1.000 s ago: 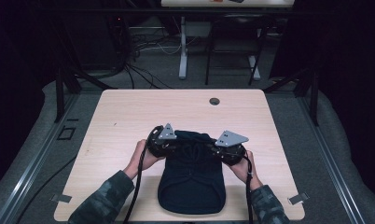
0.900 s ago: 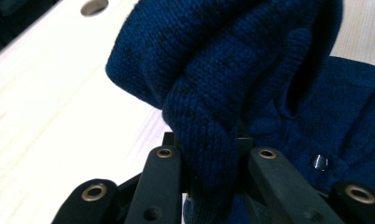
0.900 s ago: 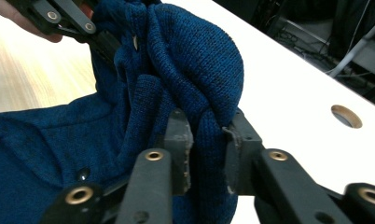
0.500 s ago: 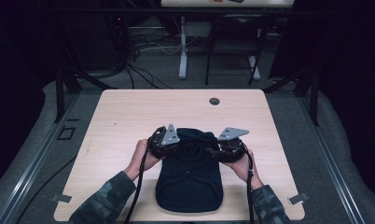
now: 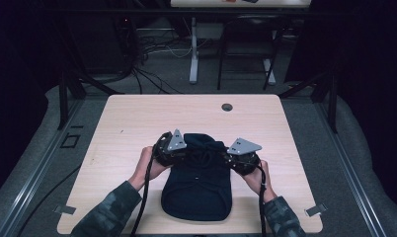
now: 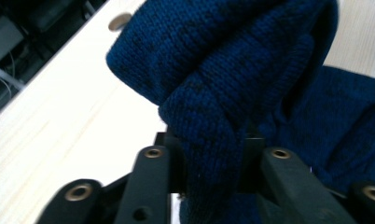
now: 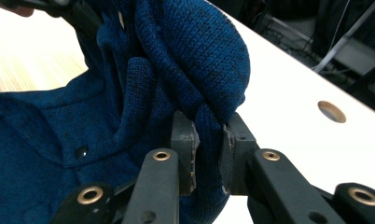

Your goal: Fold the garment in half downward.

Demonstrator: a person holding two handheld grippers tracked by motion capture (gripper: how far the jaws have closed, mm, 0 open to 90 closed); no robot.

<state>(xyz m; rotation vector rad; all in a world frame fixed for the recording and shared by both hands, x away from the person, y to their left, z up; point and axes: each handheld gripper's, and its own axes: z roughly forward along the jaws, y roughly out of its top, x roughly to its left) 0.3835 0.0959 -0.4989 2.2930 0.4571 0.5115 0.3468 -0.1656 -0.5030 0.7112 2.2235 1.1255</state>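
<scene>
A dark blue knit garment (image 5: 196, 192) lies folded on the pale wooden table (image 5: 137, 118), near its front edge. My left gripper (image 5: 188, 152) holds the garment's far left corner. In the left gripper view a thick fold of knit (image 6: 213, 70) sits pinched between its pads; the left gripper (image 6: 211, 158) has just been opening a little. My right gripper (image 5: 225, 157) holds the far right corner. There the right gripper (image 7: 208, 158) has just been closing, and its pads squeeze a fold of the garment (image 7: 185, 56). The lifted edge is bunched between the two grippers.
A round cable hole (image 5: 227, 107) is near the table's far edge. Bare tabletop stretches left, right and beyond the garment. Dark floor, cables and table legs (image 5: 193, 54) lie past the far edge. Black cables trail from both grippers toward me.
Both hands stay at the garment's far corners with hardly any shift. The raised far edge stays bunched between the grippers.
</scene>
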